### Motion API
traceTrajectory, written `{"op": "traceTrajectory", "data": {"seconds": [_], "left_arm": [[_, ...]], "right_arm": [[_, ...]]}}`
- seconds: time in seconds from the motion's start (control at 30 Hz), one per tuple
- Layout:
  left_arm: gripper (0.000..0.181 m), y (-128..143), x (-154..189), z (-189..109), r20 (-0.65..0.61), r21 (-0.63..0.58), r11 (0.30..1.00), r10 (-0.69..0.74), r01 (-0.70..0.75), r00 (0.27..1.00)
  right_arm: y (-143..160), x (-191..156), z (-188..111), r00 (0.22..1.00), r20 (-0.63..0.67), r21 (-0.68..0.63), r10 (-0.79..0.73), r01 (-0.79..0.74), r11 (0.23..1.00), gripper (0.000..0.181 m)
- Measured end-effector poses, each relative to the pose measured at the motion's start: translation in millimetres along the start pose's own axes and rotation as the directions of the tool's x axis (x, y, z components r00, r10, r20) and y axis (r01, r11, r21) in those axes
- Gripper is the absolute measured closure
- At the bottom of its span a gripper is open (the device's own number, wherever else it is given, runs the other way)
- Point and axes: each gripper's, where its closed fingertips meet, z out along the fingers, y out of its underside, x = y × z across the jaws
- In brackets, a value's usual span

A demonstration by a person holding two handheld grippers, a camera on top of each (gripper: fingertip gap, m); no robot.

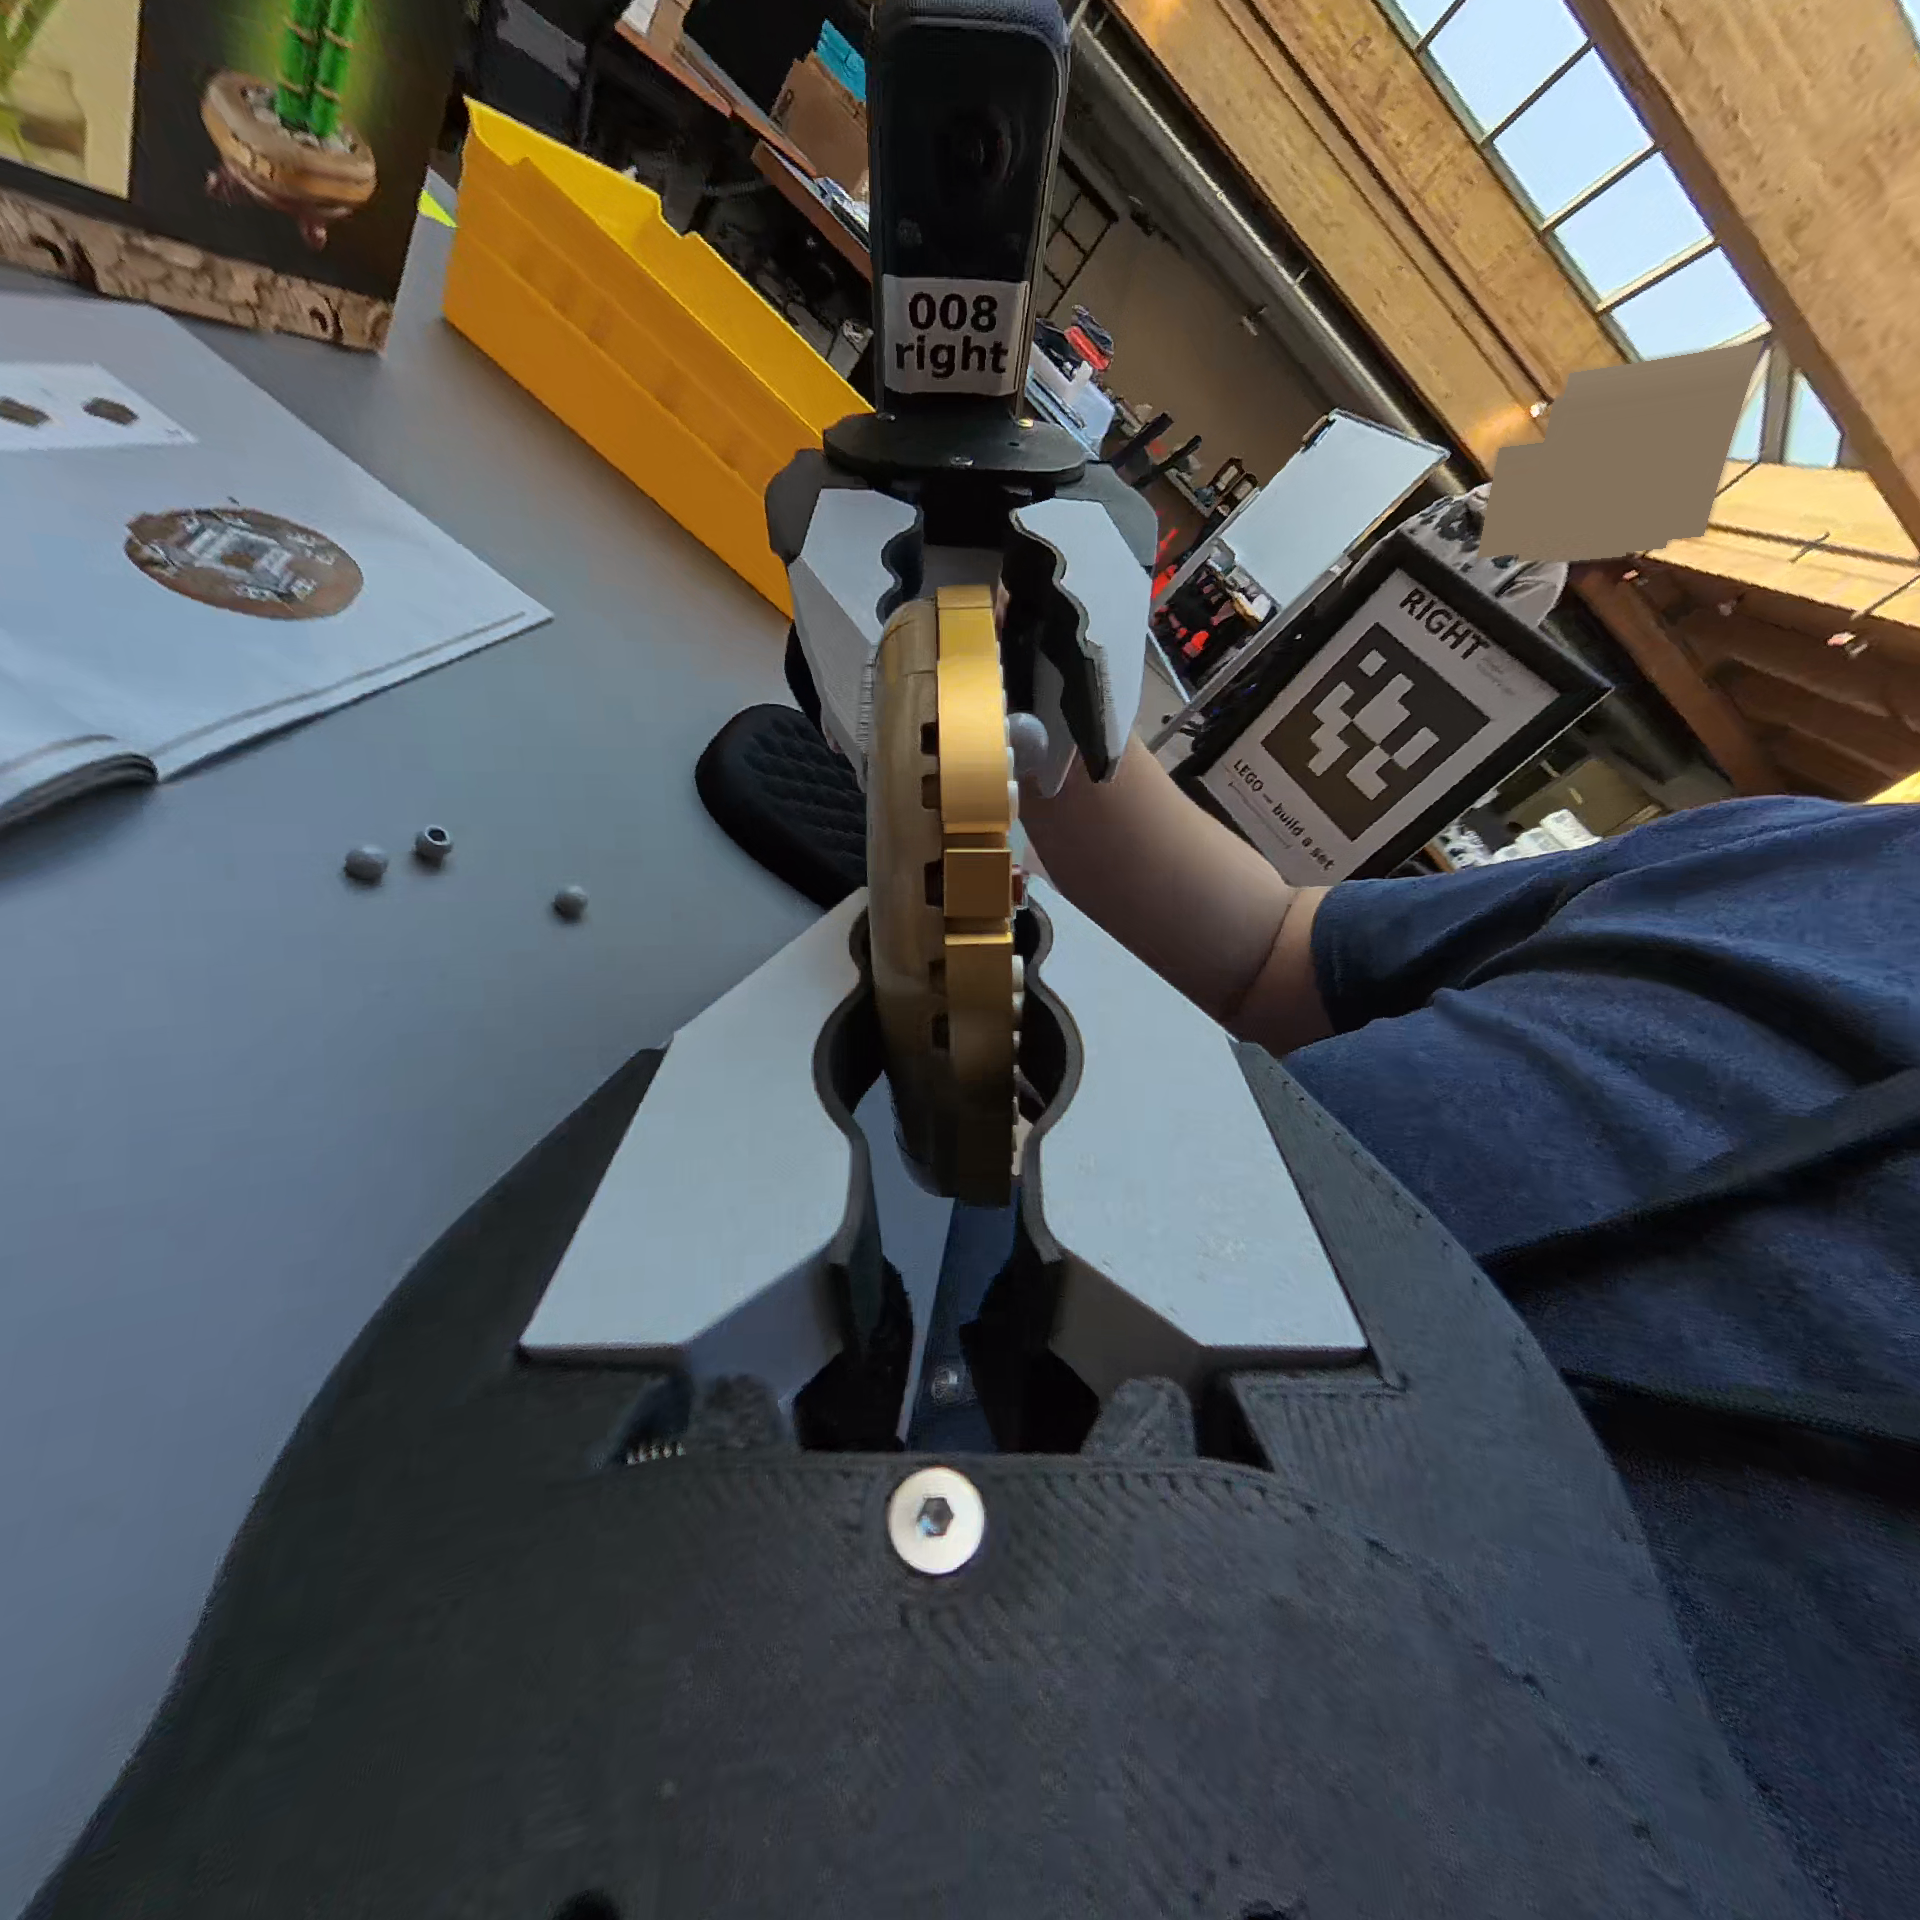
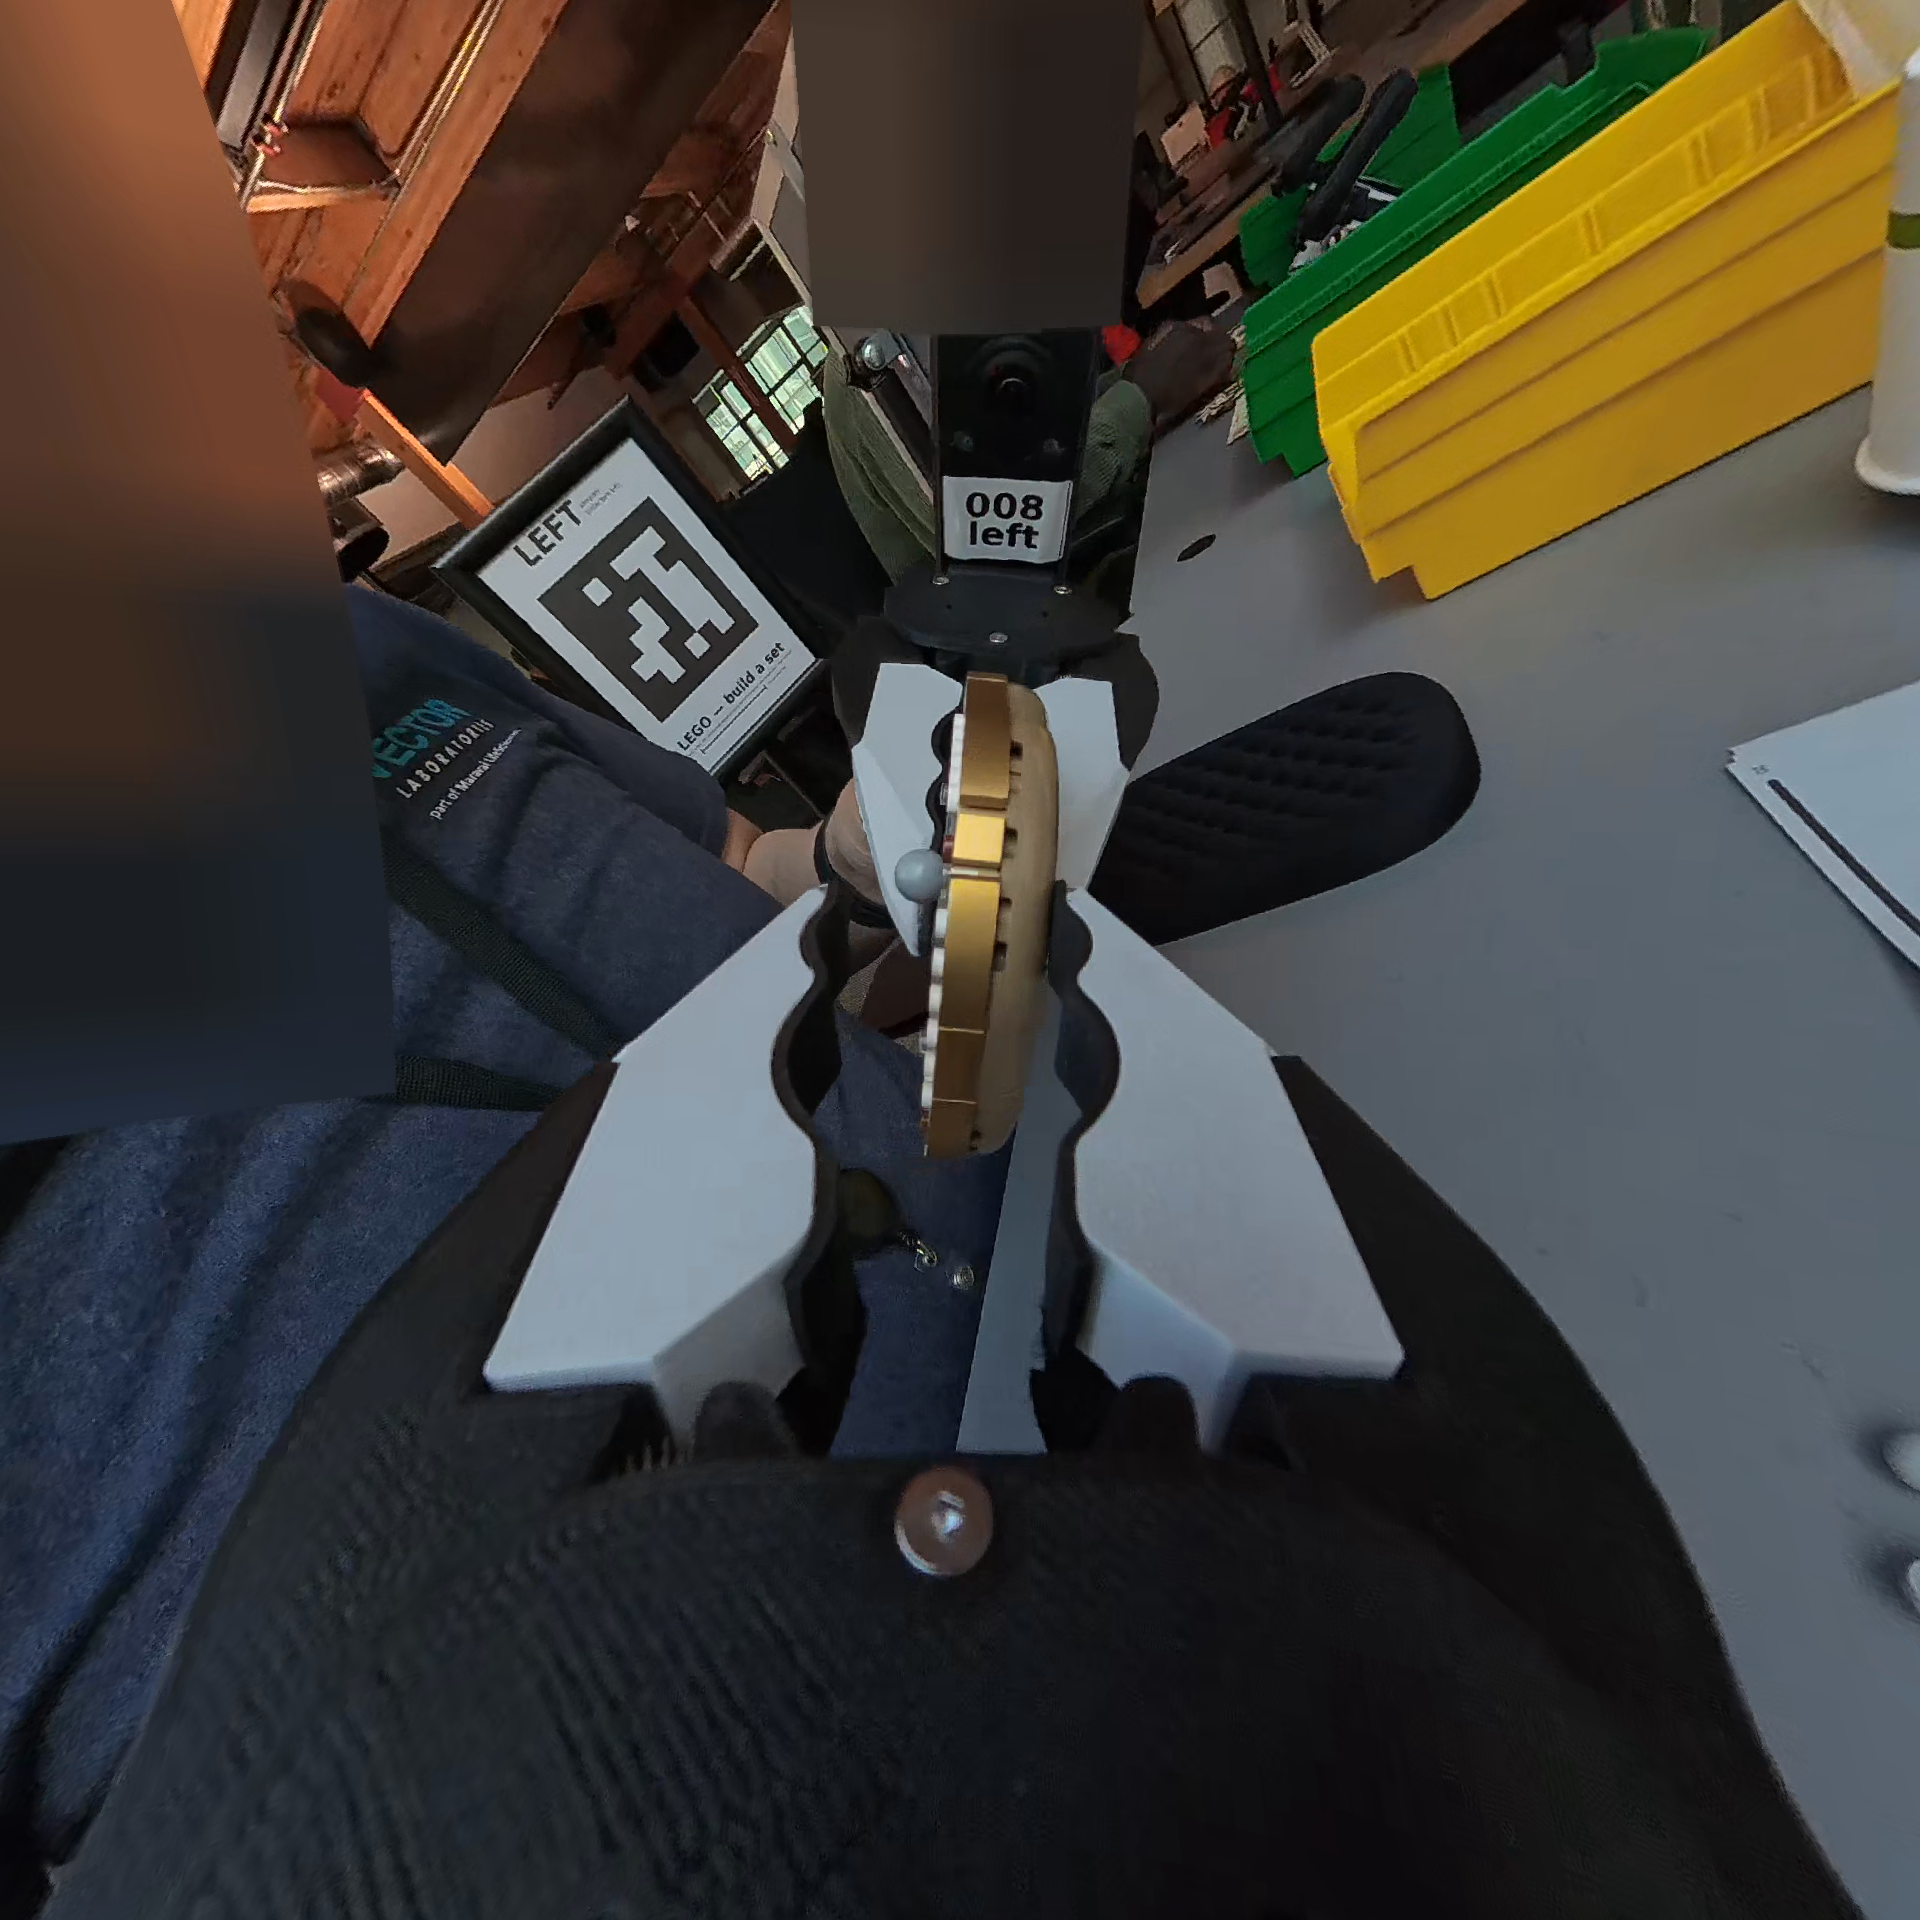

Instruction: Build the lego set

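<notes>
A round gold and tan lego disc (image 1: pixel 935 1039) is held edge-on in the air between my two grippers, which face each other. My left gripper (image 1: pixel 951 914) is shut on one end of it. My right gripper (image 2: pixel 940 904) straddles the other end of the disc (image 2: pixel 997 997). One pad lies against the tan face; the other stands a little off the studded face. A small grey ball piece (image 2: pixel 917 873) sits on the studded face near that fingertip, and also shows in the left wrist view (image 1: pixel 1029 740).
Three small grey pieces (image 1: pixel 433 844) lie on the grey table (image 1: pixel 312 1039) by an open instruction booklet (image 1: pixel 260 582). A yellow bin (image 1: pixel 623 332), a green bin (image 2: pixel 1403 208) and the set's box (image 1: pixel 260 156) stand behind. A person's arm (image 1: pixel 1143 894) and a black mesh chair (image 2: pixel 1299 790) are close. My two grippers' fingertips are within a few centimetres of each other.
</notes>
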Motion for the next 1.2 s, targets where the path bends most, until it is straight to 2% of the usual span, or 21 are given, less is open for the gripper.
{"op": "traceTrajectory", "data": {"seconds": [0.13, 0.2, 0.43, 0.67, 0.9, 1.2], "left_arm": [[0.162, -6, 6, -4, 0.048, 0.019, 0.988, 0.152, -0.153, 0.987], [0.162, -9, 12, -4, 0.036, 0.037, 0.981, 0.189, -0.190, 0.981], [0.162, -12, 19, -5, 0.074, 0.033, 0.947, 0.317, -0.320, 0.946], [0.162, -14, 28, -6, 0.135, 0.007, 0.866, 0.495, -0.501, 0.858], [0.162, -13, 30, -5, 0.126, 0.002, 0.859, 0.507, -0.511, 0.853], [0.162, -12, 38, -6, 0.096, 0.016, 0.847, 0.527, -0.531, 0.844]], "right_arm": [[-8, -8, 2, 0.999, -0.027, 0.032, -0.037, 0.038, 0.999, 0.143], [-11, -11, 2, 0.996, -0.049, 0.046, -0.076, 0.078, 0.996, 0.153], [-14, -22, 3, 0.977, -0.089, 0.044, -0.194, 0.199, 0.979, 0.147], [-17, -35, 4, 0.956, -0.081, 0.074, -0.281, 0.287, 0.955, 0.149], [-17, -37, 3, 0.952, -0.077, 0.082, -0.295, 0.300, 0.950, 0.149], [-16, -46, 5, 0.921, -0.069, 0.055, -0.384, 0.388, 0.920, 0.153]]}}
